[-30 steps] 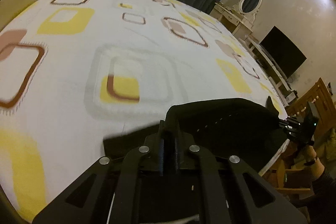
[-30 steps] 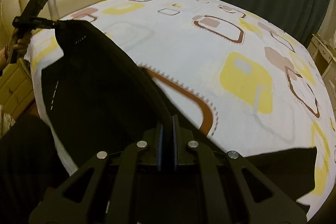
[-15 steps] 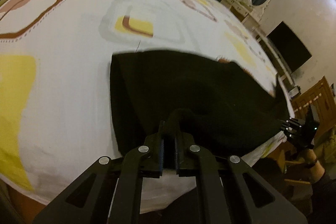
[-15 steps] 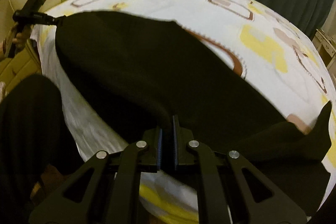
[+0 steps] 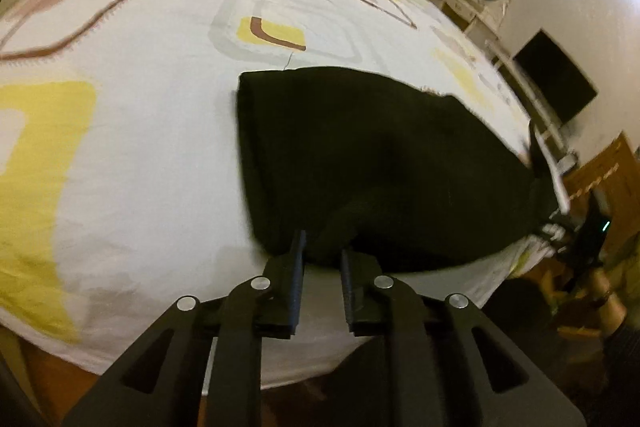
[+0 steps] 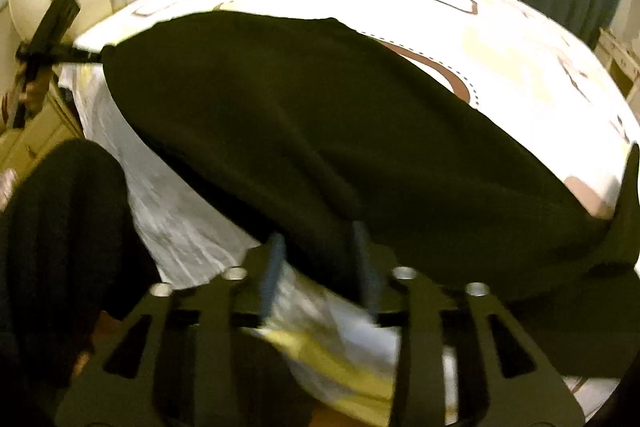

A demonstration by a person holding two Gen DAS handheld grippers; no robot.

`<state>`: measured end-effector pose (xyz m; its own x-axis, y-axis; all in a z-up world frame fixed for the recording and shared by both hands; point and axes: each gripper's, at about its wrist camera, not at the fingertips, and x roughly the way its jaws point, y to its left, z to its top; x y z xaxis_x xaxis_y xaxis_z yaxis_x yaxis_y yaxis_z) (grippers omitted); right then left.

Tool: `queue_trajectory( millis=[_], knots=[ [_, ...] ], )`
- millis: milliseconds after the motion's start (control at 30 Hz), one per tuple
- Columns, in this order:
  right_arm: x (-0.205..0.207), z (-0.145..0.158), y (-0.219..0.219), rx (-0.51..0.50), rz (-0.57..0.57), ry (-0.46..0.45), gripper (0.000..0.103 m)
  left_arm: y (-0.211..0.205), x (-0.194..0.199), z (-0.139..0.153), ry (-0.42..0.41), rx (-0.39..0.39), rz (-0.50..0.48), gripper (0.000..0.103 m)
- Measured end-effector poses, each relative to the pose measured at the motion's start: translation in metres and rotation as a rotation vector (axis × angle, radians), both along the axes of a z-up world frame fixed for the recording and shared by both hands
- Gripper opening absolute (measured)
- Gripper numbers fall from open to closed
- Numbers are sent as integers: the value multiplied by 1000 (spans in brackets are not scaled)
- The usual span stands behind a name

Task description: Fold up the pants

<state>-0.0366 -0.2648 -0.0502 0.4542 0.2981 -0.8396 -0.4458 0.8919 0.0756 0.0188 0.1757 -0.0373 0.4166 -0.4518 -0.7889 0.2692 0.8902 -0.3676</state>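
Pants (image 5: 360, 155), black and doubled over, are lying along the near edge of the bed (image 5: 160, 131), their folded edge running straight across the patterned sheet while one end is trailing toward the bed's right corner. Left gripper (image 5: 322, 259) is opening its jaws, a bunched fold of the cloth sitting between them without being pressed. Right gripper (image 6: 318, 259) is also opening its jaws, wider apart, with the cloth's near hem lying between them over the bed's edge. Beyond the pants, the sheet is stretching flat and bare to the far edge.
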Motion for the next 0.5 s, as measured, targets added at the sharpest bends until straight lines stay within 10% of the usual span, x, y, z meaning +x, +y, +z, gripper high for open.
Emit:
queue_trajectory(
  millis=[267,500],
  knots=[
    [17,66,-79,193,-255,-24,57,-18,-4,49,-121,77,21,23],
    [163,70,-207,-83,-822,45,67,-74,44,43,-135,77,57,44]
  ],
)
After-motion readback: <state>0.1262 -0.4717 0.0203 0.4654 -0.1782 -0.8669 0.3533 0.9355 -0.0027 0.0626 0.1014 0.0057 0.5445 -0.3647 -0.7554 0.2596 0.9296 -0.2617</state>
